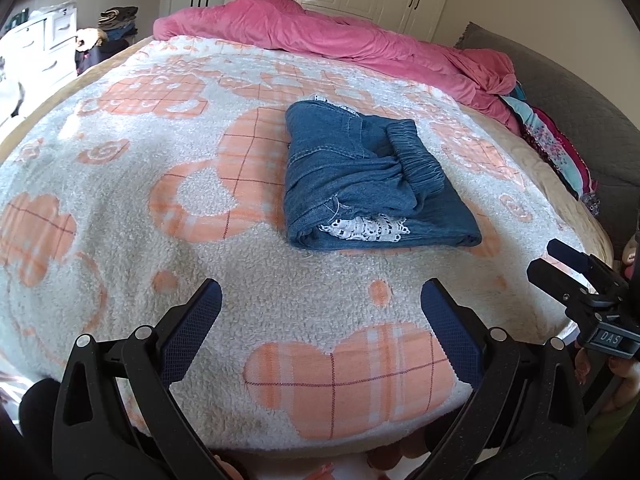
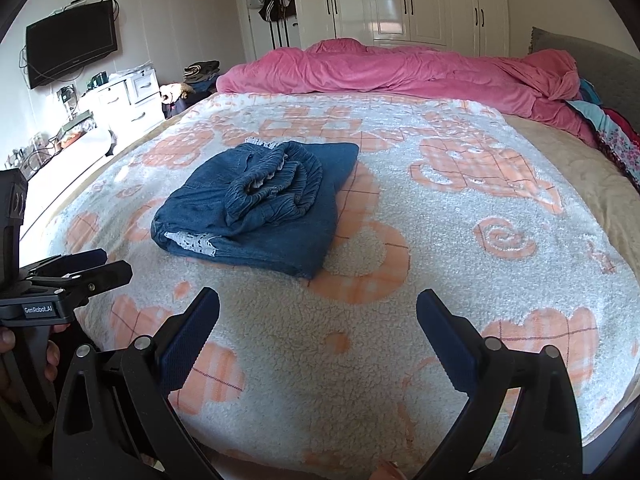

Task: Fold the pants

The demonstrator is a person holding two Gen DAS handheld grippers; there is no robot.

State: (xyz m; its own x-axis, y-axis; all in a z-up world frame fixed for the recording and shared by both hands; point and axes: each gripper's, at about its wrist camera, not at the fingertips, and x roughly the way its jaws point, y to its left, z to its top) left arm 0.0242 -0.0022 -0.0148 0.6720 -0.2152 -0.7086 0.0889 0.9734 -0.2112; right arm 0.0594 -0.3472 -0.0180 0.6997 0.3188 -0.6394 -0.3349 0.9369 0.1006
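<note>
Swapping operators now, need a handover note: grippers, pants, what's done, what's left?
Left gripper: open, empty, held over the near edge of the blanket.
Right gripper: open, empty, also back from the pants.
Pants: folded into a compact blue bundle mid-bed, waistband on top, white lace trim showing at the near edge.
Done: folding looks complete.
Left: probably nothing; maybe tidy the lace.

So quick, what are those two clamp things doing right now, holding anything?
Left gripper: open, holding nothing, short of the folded pants.
Right gripper: open, holding nothing.
</note>
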